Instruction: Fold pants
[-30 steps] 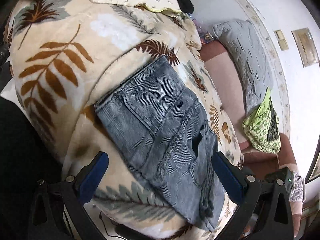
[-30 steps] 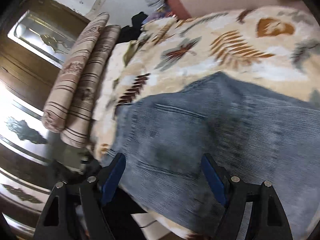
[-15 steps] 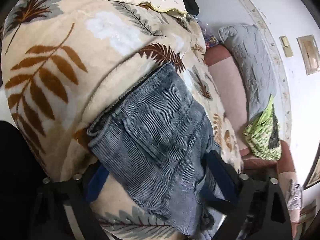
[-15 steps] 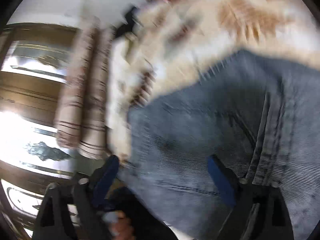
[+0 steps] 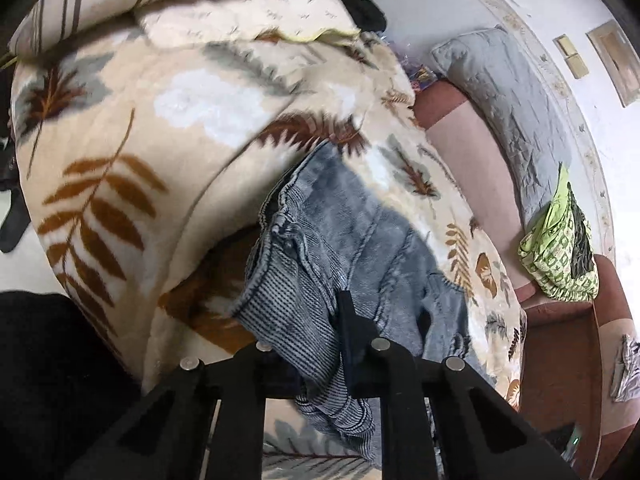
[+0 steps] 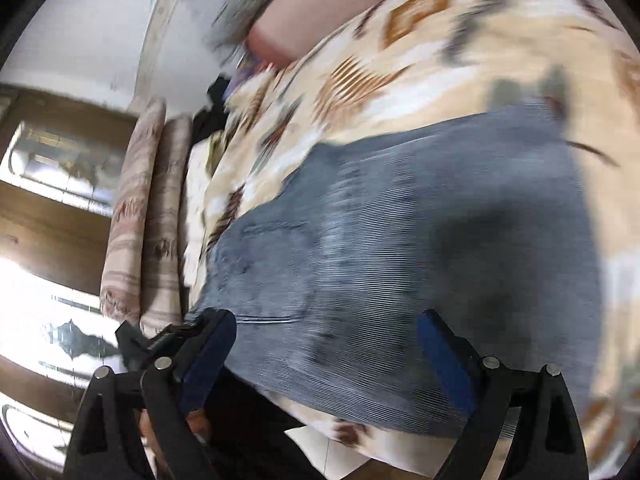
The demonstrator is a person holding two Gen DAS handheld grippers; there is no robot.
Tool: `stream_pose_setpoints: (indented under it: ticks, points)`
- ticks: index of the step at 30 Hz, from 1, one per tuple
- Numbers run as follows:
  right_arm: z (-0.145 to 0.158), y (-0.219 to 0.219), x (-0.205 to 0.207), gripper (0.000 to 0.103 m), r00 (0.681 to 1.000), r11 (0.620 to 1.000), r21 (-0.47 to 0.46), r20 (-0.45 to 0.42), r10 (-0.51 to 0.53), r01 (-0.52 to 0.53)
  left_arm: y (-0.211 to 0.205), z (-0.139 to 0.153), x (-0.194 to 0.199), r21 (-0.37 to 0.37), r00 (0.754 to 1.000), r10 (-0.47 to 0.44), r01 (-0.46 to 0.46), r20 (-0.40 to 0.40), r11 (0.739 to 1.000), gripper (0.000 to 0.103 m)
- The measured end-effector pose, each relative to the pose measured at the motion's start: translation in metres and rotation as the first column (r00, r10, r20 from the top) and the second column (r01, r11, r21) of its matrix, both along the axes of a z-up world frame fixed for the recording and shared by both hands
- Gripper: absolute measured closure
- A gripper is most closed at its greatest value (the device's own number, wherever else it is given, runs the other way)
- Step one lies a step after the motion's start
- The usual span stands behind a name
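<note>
The right wrist view is smeared by motion, so the corduroy pants [image 6: 400, 264] show no seams. In the left wrist view, bunched fabric hides the left tongs' [image 5: 320, 344] left finger, and the pants' lower end runs behind them.

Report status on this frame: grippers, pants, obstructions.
Left gripper shut on pants, edge bunched. Right gripper open over them. Pants on leaf-print blanket. Nothing in the way.
</note>
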State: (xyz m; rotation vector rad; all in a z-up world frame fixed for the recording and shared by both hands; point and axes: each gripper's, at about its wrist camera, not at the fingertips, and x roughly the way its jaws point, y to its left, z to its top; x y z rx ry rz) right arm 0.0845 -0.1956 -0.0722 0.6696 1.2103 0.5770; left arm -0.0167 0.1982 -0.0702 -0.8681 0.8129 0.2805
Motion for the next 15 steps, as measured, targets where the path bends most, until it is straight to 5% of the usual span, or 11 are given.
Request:
stream_pose_setpoints:
  ticks: [4,7,11,15]
  points:
    - [-0.004,-0.042,-0.012,0.010,0.996,0.996,0.034,0.014,-0.086,0.085,-0.033,0.042,0.009,0.181,0.997,-0.067,0.057,0.049,0.982,0.089]
    - [-0.006,-0.068,-0.019,0.010,0.991,0.988,0.074,0.022,-0.135,0.133,-0.080,0.078,0.015,0.358,0.980,-0.178,0.134,0.091,0.924,0.089]
    - [-0.002,-0.100,-0.026,0.010,0.974,0.968,0.128,0.045,-0.224,0.217,-0.171,0.112,0.022,0.575,0.913,-0.396,0.270,0.103,0.772,0.089]
    - [-0.001,-0.138,-0.035,0.009,0.949,0.938,0.175,0.057,-0.312,0.298,-0.255,0.108,0.025,0.648,0.818,-0.574,0.413,0.046,0.640,0.090]
